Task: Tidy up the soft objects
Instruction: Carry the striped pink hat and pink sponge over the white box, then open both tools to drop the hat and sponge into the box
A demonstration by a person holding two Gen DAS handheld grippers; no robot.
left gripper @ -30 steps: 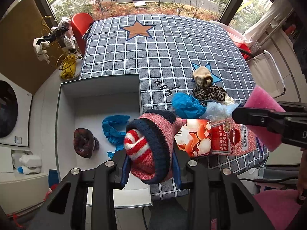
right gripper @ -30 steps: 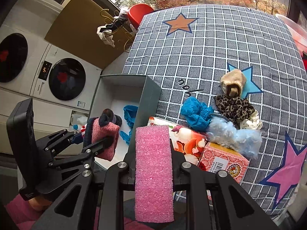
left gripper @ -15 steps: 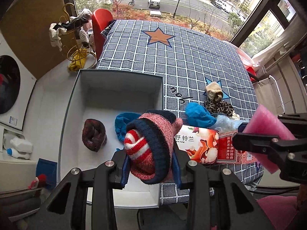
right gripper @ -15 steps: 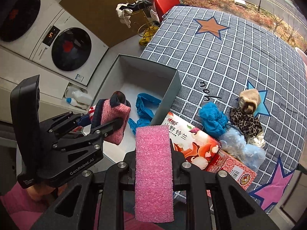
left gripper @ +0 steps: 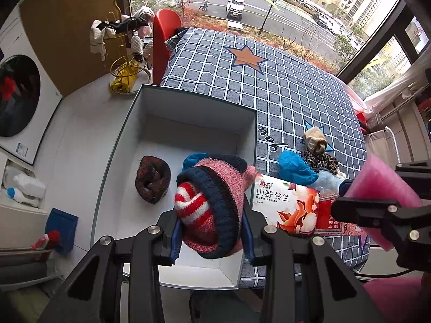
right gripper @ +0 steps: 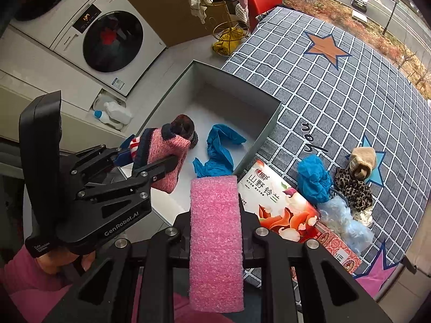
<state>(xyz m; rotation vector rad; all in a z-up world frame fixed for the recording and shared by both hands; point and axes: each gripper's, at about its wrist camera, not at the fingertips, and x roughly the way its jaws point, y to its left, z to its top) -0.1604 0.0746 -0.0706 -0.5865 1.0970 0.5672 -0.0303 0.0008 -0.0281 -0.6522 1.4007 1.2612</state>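
Note:
My left gripper (left gripper: 210,231) is shut on a pink, navy and red-striped knit hat (left gripper: 215,202) and holds it above the near part of the white open box (left gripper: 188,102). In the right wrist view the left gripper (right gripper: 159,167) shows at left, with the hat (right gripper: 164,158) in it. My right gripper (right gripper: 215,231) is shut on a pink foam sponge (right gripper: 215,237), held above the table's near edge; the sponge also shows in the left wrist view (left gripper: 382,185). Inside the box lie a dark rolled knit (left gripper: 152,179) and a blue cloth (right gripper: 218,153).
On the checked tablecloth (left gripper: 282,86) lie two printed cartons (right gripper: 280,204), a blue cloth (right gripper: 313,179), a light blue fluffy item (right gripper: 344,220), a leopard-print cloth (right gripper: 353,188) and a tan roll (right gripper: 361,161). Washing machines (right gripper: 113,40), a gold rack (left gripper: 126,62) and a red chair (left gripper: 164,32) stand at left.
Both grippers have moved left and back from the table with their loads. The box now sits more central under the hat, and the washing machines have come into view.

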